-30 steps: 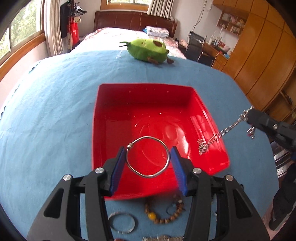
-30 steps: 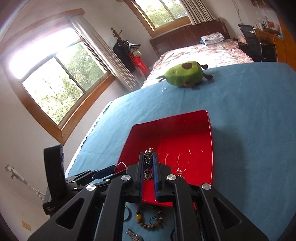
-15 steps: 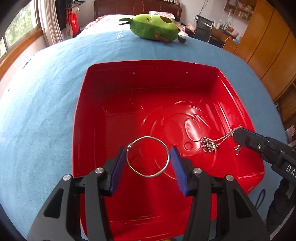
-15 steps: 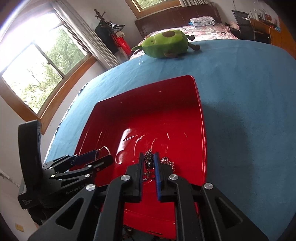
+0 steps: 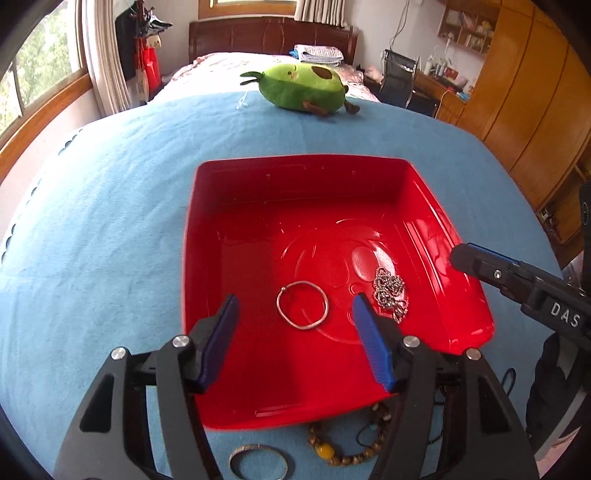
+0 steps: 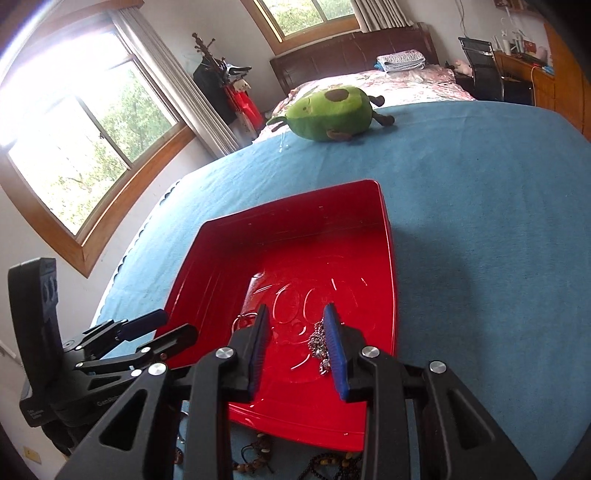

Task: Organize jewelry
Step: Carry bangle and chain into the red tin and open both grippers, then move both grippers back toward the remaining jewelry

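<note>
Bangle [image 5: 302,305] beyond parted left tongs [image 5: 295,343]

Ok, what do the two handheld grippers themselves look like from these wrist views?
Both match: the left gripper and right gripper have black angular linkage frames with triangular cut-outs, silver round pivot bolts, and blue ribbed finger pads. White lettering marks the black bodies. No sleeves show.

We see a bedroom: a bed [image 5: 258,61] with a dark wooden headboard [image 5: 273,35] against the far wall, wood-framed windows [image 6: 85,122] bright with daylight and green trees, pale curtains [image 6: 177,85], tall wooden wardrobes [image 5: 528,110], and a black chair [image 5: 399,79] beside a cluttered desk [image 5: 443,92].
</note>
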The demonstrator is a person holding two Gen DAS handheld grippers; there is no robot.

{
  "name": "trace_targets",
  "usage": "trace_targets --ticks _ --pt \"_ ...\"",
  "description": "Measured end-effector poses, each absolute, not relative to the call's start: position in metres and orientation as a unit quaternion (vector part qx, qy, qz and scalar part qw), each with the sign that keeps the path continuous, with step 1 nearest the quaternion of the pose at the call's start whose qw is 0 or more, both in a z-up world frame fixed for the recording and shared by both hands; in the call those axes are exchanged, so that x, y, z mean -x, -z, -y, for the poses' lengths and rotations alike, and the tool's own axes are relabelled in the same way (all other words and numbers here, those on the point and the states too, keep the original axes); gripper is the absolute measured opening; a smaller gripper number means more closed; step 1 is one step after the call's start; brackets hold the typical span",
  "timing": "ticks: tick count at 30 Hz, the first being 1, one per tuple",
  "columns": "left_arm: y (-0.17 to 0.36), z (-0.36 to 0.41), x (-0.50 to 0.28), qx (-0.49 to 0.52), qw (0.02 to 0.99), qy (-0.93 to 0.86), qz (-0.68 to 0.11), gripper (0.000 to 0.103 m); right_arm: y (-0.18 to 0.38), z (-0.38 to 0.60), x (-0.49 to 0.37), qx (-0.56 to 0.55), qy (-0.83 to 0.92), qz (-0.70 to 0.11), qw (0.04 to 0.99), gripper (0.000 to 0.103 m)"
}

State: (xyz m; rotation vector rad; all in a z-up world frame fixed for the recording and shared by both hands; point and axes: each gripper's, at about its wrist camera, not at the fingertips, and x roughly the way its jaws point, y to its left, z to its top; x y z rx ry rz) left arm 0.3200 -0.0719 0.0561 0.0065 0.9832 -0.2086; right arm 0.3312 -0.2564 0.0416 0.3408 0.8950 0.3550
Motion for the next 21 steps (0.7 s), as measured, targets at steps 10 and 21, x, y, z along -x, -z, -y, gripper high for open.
trace_targets --ticks 10,21 --pt "-0.054 0.042 -0.26 -0.039 0.878 0.048 -0.475 0.063 -0.058 0.251 -0.289 -0.149 -0.177 -0.422 0.877 0.031" --pt "-0.015 0.024 -0.215 -0.027 0.866 0.043 -0.498 0.071 -0.032 0.249 -0.234 -0.167 -0.191 -0.451 0.856 0.031"
